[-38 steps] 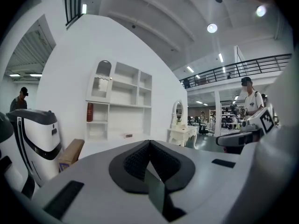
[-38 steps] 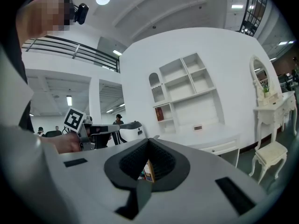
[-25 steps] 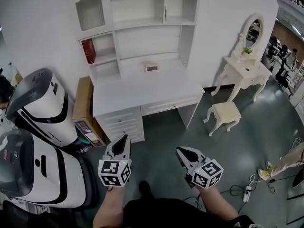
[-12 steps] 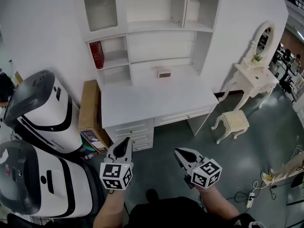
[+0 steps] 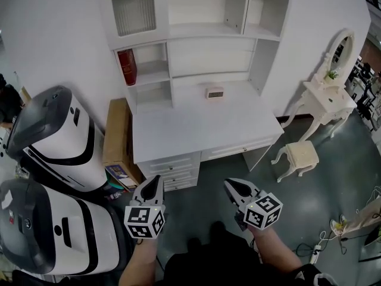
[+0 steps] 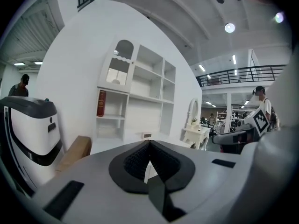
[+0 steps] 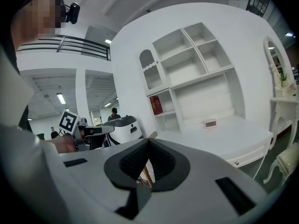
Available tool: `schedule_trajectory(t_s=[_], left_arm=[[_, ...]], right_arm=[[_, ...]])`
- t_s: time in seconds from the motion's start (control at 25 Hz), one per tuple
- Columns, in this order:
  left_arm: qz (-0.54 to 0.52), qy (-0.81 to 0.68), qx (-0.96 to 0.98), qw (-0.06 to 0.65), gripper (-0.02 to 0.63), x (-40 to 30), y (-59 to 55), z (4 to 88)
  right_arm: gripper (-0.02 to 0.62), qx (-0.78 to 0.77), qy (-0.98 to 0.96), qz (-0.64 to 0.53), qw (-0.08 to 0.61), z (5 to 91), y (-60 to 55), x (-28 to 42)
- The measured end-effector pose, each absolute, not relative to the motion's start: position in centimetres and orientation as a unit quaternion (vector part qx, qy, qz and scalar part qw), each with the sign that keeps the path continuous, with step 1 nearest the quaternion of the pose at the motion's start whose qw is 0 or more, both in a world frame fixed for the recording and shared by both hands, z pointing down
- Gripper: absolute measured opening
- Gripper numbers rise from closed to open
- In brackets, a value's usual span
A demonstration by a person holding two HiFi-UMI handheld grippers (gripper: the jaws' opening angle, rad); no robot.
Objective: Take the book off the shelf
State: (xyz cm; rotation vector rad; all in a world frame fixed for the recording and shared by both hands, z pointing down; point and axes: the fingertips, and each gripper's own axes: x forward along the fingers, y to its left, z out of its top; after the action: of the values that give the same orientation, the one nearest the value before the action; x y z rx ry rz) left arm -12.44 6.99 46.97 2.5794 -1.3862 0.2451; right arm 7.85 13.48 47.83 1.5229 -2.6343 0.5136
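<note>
A red book (image 5: 126, 66) stands upright in a left-hand compartment of the white shelf unit (image 5: 196, 31) above the desk (image 5: 202, 130). It also shows in the left gripper view, book (image 6: 101, 103), and in the right gripper view, book (image 7: 155, 105). My left gripper (image 5: 156, 179) and right gripper (image 5: 230, 185) hang side by side over the floor, short of the desk front and far from the book. Both point toward the desk. The left gripper (image 6: 149, 143) has its jaws shut and empty. The right gripper (image 7: 148, 140) looks the same, tips together, nothing held.
A small clock-like box (image 5: 215, 92) sits at the back of the desk. A cardboard box (image 5: 118, 130) leans at the desk's left. Two large white-and-black machines (image 5: 53, 136) stand left of me. A vanity table (image 5: 324, 97) and stool (image 5: 299, 155) stand right. Cables (image 5: 324, 237) lie on the floor.
Both grippers and the head have moved forward toward the desk; the desk and shelf now sit nearer and larger in view. The jaws have stayed shut.
</note>
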Motion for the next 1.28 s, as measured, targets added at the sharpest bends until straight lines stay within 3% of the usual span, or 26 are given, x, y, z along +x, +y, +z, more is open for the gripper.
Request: schedule_trajectory(t_s=[0.84, 1.28], left_arm=[[0.086, -0.515, 0.849, 0.081, 0.011, -1.9, -13.6, 44.3], [0.085, -0.534, 0.836, 0.092, 0.011, -6.3, -22.7, 45.2]], right_arm=[[0.014, 0.416, -0.89, 0.179, 0.041, 48.9, -8.8, 16.7], [0.014, 0.402, -0.892, 0.198, 0.053, 50.4, -18.4, 12.8]])
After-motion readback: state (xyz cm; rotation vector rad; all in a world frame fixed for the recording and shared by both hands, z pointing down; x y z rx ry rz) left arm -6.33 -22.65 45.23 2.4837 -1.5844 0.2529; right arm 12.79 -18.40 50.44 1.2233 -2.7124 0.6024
